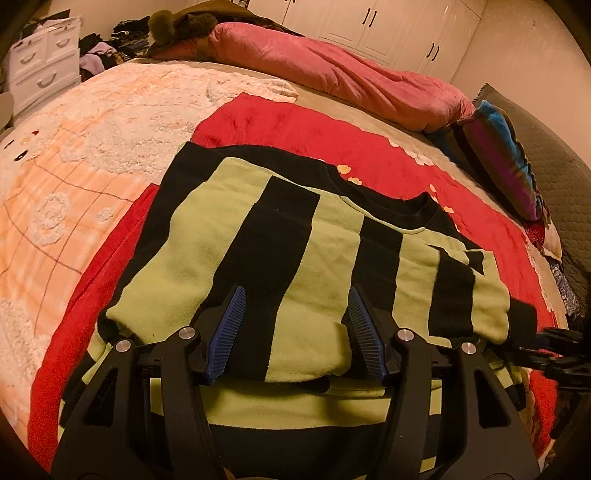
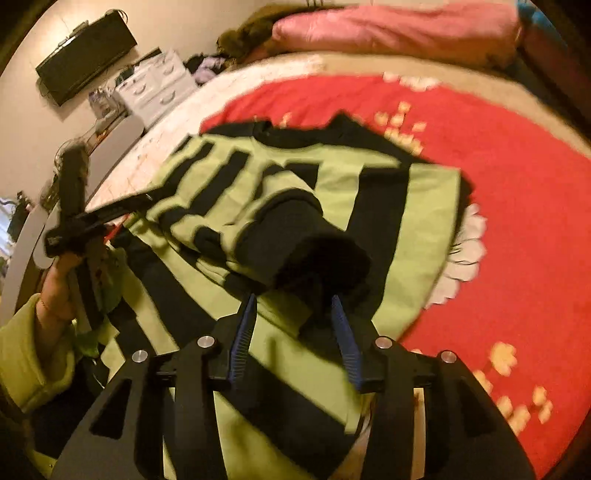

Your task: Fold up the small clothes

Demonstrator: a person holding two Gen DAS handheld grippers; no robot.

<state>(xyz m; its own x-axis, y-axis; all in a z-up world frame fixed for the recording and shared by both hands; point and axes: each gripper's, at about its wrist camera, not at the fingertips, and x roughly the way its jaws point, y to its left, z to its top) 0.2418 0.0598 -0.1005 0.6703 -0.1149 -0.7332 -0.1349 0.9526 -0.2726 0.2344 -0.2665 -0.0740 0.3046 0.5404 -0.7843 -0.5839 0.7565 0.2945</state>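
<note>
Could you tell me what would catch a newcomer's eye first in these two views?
The green-and-black striped sweater dominates, lying partly folded on the red blanket in the middle of the bed. Both grippers are open just above it: the left gripper over a folded edge, the right gripper at the black cuff. A pink duvet lies bunched along the far side.

Materials and surface finish

The sweater (image 1: 280, 236) is matt knit cloth, green and black, lightly fuzzy. The red blanket (image 1: 376, 162) under it is plush, short-pile fleece; the peach blanket (image 1: 92, 155) at left has a raised, tufted texture. The pink quilt (image 1: 332, 74) at top is smooth with a faint sheen. Each gripper, left gripper (image 1: 297, 328) and right gripper (image 2: 293, 332), is matt black plastic with ribbed blue pads (image 1: 231, 328) and bright metal pins (image 1: 405, 334). Wardrobe doors (image 1: 373, 26) look glossy white.
</note>
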